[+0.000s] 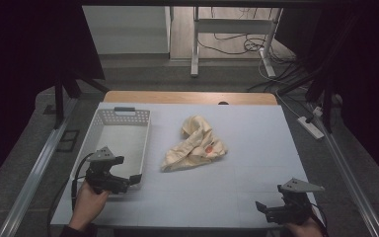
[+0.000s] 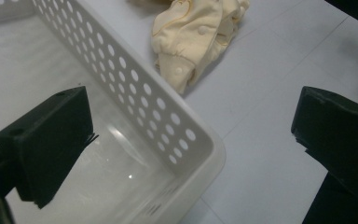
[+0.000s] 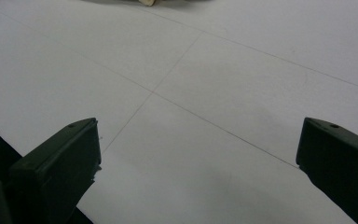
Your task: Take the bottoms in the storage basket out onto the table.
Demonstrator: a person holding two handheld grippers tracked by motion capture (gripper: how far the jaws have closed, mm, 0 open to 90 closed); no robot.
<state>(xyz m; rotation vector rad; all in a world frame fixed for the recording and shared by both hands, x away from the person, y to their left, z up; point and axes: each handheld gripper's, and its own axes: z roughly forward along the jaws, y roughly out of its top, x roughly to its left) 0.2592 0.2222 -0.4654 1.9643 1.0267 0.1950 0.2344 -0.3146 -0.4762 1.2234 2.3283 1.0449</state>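
Pale table [image 1: 237,187] before cable-strewn floor [image 1: 237,44].

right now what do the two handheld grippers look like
Both are black with two blocky flat-faced jaws. The left gripper and right gripper each carry a grey three-cornered plate on top. A black cable loops from the left one. No sleeve can be made out on the hands.

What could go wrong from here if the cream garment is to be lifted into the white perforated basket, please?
1. The left gripper, open, straddles the near corner of the white perforated plastic basket; a careless move could knock or drag it.
2. The crumpled cream fabric garment lies bunched, so a grip may catch one fold and trail the rest.
3. The right gripper, open, hovers at the table's near edge, far from the garment.
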